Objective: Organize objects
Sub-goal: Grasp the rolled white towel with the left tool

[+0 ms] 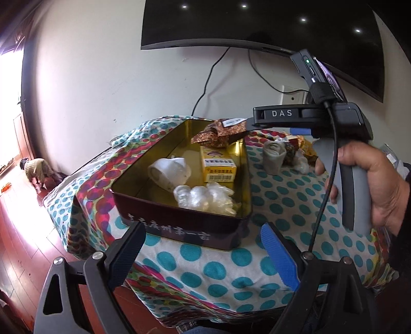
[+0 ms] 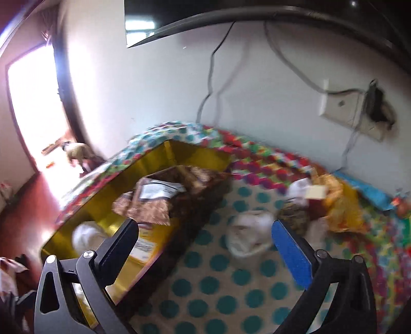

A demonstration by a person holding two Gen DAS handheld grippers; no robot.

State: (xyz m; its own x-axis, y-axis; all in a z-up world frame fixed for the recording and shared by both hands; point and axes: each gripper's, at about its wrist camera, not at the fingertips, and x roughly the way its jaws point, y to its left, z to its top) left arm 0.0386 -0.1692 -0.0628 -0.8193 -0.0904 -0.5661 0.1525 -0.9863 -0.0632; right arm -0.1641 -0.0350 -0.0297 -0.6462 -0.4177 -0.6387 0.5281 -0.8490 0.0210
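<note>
A: Right gripper (image 2: pixel 205 254) is hanging wide open, empty, above the dotted tablecloth (image 2: pixel 205 287); left gripper (image 1: pixel 203 246) likewise, facing the maroon gold-lined tin (image 1: pixel 179 223).

B: Rolled white cloth bundle (image 2: pixel 246 236) is lying just beside the tin's right wall. Judgement: straddle it squarely, close gently, and lift clear of the rim.

The whole right wrist view smears with motion blur: the pile of things (image 2: pixel 316 205) past the tin (image 2: pixel 102 195) won't resolve into separate items. In the left wrist view, the right gripper's body hides part of that pile, and the television (image 1: pixel 257 23) runs off the top edge.
</note>
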